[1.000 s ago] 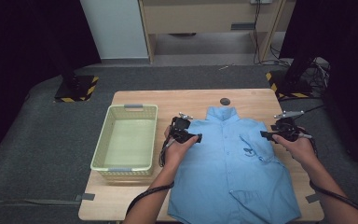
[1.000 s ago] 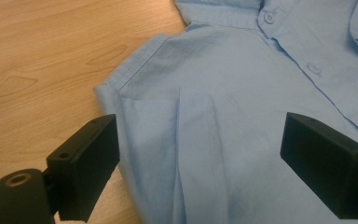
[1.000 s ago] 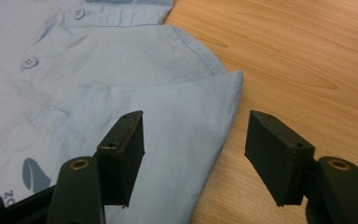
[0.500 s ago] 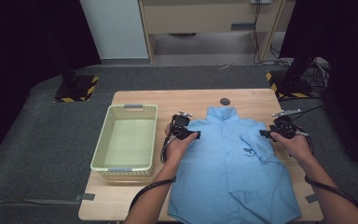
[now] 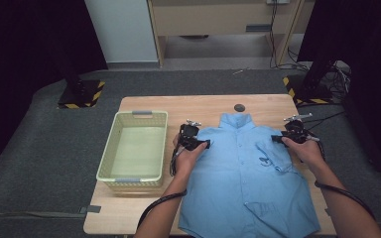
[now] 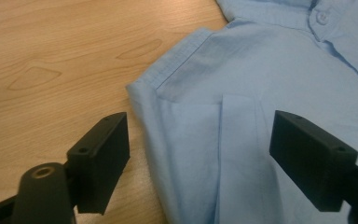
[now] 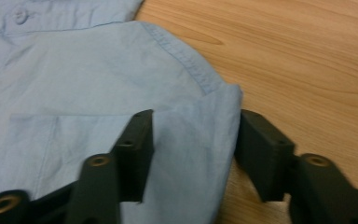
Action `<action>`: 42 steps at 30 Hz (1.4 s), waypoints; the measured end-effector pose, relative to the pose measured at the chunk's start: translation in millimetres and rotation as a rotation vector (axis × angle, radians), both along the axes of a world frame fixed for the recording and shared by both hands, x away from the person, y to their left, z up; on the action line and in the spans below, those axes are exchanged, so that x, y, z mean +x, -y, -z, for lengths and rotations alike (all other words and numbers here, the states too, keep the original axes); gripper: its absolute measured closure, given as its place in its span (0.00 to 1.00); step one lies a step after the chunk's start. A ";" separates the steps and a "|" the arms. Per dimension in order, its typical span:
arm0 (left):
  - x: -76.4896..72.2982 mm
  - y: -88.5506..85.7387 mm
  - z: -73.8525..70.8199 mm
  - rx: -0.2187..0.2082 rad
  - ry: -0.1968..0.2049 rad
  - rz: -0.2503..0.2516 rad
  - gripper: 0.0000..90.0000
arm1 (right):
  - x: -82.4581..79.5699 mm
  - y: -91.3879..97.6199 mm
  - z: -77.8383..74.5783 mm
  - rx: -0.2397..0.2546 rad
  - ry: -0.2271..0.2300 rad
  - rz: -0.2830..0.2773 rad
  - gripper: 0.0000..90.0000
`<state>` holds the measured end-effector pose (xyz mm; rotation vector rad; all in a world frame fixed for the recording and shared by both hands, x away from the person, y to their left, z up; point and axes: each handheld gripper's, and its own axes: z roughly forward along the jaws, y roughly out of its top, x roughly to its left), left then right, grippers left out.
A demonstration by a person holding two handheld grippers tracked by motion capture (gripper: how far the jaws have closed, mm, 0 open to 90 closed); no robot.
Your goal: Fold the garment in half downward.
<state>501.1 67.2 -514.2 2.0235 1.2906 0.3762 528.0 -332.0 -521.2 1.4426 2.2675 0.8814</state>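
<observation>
Shirt [image 5: 245, 173] lies flat; we see each shoulder edge between closing jaws of left gripper [image 6: 200, 154] and right gripper [image 7: 193, 149], neither yet pinching.

We found no readable text, label, brand, number or sign in any view. Blue shirt [image 5: 248, 173] bore no legible print; small dark mark near its chest pocket too small for us to read. Basket [image 5: 106, 166], counter [image 5: 198, 104] and hand-held gripper jaws showed no writing we could make out. Yellow-black hazard stripes on floor bases [image 5: 82, 96] were pattern only, no lettering.
</observation>
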 end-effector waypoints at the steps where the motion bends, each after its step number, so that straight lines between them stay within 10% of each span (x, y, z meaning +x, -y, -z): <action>1: -0.7 -0.9 -0.4 0.000 0.006 -0.004 0.24 | -0.5 -1.4 0.0 -0.013 0.006 -0.006 0.63; 8: -1.7 -3.5 -4.2 0.011 0.054 -0.020 0.33 | 0.4 -2.5 0.7 -0.016 0.022 0.004 0.80; 35: 17.9 -6.6 15.4 0.076 0.073 -0.057 0.55 | -3.3 -0.6 4.1 0.008 0.053 0.016 0.80; 42: 14.3 -4.1 14.4 0.071 0.072 -0.012 0.75 | -2.7 -0.9 3.4 0.009 0.045 0.017 0.79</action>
